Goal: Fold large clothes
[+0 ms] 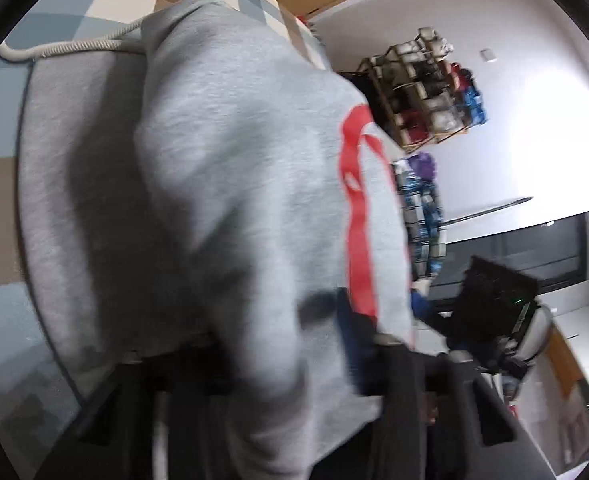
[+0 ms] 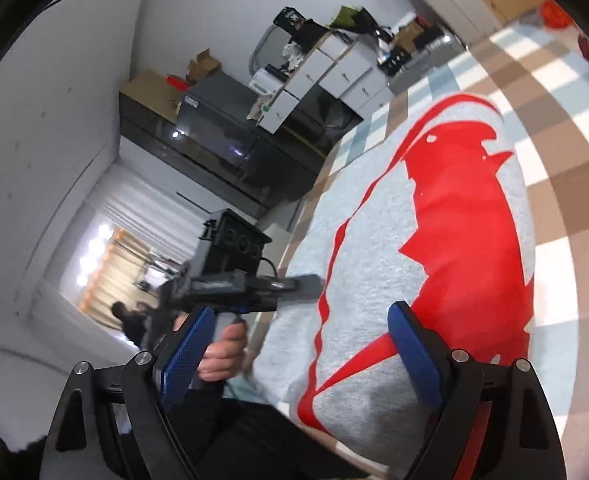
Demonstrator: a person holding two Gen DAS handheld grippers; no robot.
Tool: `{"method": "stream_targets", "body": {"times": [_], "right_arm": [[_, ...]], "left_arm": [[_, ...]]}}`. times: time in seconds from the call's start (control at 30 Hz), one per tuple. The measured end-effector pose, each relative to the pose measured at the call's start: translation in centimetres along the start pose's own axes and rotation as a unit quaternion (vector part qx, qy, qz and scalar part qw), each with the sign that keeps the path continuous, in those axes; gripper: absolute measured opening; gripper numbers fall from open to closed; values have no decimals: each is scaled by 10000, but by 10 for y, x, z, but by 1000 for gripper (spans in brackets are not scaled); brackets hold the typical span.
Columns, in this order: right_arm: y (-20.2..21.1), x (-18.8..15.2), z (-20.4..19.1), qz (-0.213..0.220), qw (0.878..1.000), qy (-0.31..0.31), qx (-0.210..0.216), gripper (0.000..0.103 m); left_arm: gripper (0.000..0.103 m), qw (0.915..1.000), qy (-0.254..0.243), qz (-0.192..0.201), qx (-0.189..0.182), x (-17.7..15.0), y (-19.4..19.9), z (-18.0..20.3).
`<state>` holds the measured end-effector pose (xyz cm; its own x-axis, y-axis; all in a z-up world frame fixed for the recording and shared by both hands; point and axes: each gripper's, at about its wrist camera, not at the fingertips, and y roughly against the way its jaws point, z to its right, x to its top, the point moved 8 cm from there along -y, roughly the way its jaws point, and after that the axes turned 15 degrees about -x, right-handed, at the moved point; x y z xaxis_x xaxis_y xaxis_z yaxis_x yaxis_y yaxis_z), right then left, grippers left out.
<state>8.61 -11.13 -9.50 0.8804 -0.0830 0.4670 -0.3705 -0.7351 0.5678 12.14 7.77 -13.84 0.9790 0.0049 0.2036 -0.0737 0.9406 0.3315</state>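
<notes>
A grey sweatshirt with a large red print lies spread on a checked blue, brown and white cover. In the left wrist view the sweatshirt is bunched up and drapes over my left gripper, hiding most of its fingers; a pale drawstring trails off at the upper left. From the right wrist view my left gripper, held by a hand, pinches the garment's near left edge. My right gripper stands wide open above the sweatshirt's lower part, its blue pads apart with nothing pressed between them.
A wooden rack of stuffed items stands against the white wall. A dark glass cabinet and white drawer units piled with clutter line the far side. People are in a lit area in the distance.
</notes>
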Motion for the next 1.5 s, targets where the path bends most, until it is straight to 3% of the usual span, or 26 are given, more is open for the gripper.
{"method": "stream_targets", "body": {"times": [0.13,0.3,0.4,0.57,0.67,0.77,0.87,0.97,1.03,1.07,1.13,1.23,1.33,1.43,1.5], "right_arm": [[-10,-3,2,-298,9994,-144,24,90],[-2,-3,4,-395,9990,-202,40,90],[-5,-7,3,-580,9980,-225,-76,90],[-33,-11,-9,-979,9927,193,-685,92],[-44,-10,-13,-1106,9899,279,-839,103],[-46,-10,-14,-994,9899,309,-959,103],[-34,-12,-12,-607,9950,304,-732,103],[-25,-9,-9,-431,9982,162,-381,103],[-22,-3,-6,-388,9991,-91,-172,103],[-21,-1,-5,-384,9990,-191,-95,103],[-19,3,-1,-333,9986,-410,30,103],[-18,8,1,-494,9973,-528,92,103],[-13,19,-4,-899,9933,-726,-10,103],[-1,60,-26,-603,9967,-245,-486,103],[-7,84,-39,-654,9945,49,-813,103]], "left_arm": [[9,9997,112,98,-177,2,6,4],[6,9978,-144,446,-473,4,32,26],[6,9966,-179,663,-446,-1,52,26],[7,9977,187,332,562,-13,38,-20],[18,9960,241,360,784,-16,42,-30],[36,9907,436,627,1123,-16,63,-35],[37,9887,402,929,1105,-20,83,-23],[38,9948,2,987,244,-30,89,17],[64,9966,-300,689,-350,-42,76,45],[79,9967,-395,570,-413,-46,70,49],[80,9985,-429,310,-126,-52,52,44],[74,9966,-173,-233,777,-64,24,-1],[75,9957,-327,-109,854,-65,31,0],[74,9971,-236,-15,717,-67,34,-5],[72,9970,-251,-40,725,-70,38,-10]]}}
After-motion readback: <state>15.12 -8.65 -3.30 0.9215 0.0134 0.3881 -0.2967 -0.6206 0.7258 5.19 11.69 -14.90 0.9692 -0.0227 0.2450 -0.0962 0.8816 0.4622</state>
